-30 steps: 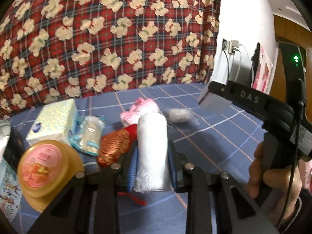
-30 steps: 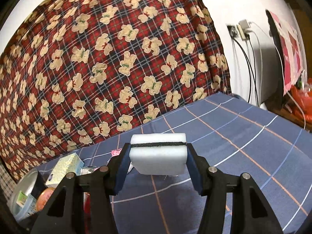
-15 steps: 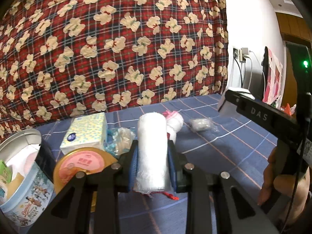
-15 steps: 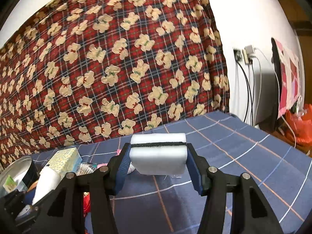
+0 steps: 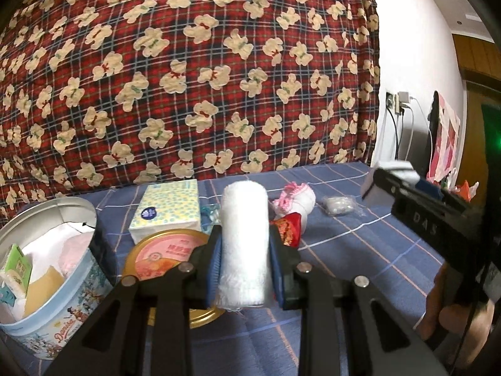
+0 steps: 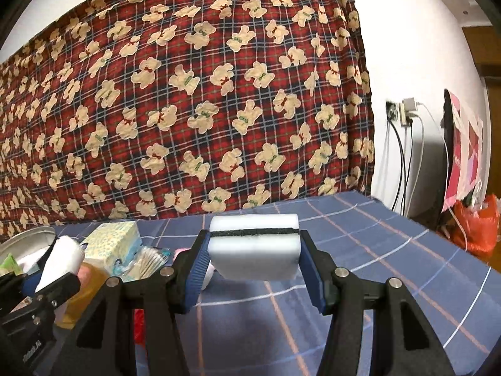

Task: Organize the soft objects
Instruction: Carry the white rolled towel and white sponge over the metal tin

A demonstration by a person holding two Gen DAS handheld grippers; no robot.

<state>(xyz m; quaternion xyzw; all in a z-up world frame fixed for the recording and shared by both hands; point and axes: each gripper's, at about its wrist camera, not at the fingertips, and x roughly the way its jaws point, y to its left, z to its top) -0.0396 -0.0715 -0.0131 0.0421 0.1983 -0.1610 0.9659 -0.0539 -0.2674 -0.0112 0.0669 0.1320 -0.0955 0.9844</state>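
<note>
Rolled white fluffy towel [image 5: 244, 244]: upright, pinched between the blue pads of the left gripper [image 5: 245, 260], above the blue checked bedsheet [image 5: 360, 250]. White sponge block with a black middle layer [image 6: 254, 247]: clamped across the right gripper [image 6: 254, 263]. Round open tin [image 5: 53, 285] (partly filled) stands left, beside a gold-rimmed lid [image 5: 162, 250].

The left tongs [image 5: 245, 250] swing left with the rolled white towel [image 5: 244, 241], and the open round tin [image 5: 50, 269] slides into sight at the near left, where only its rim showed a second ago. In the right view the left tongs [image 6: 59, 263] and that tin [image 6: 28, 241] now show at the left edge, while the right tongs [image 6: 253, 260] level out with the white sponge [image 6: 254, 250].
</note>
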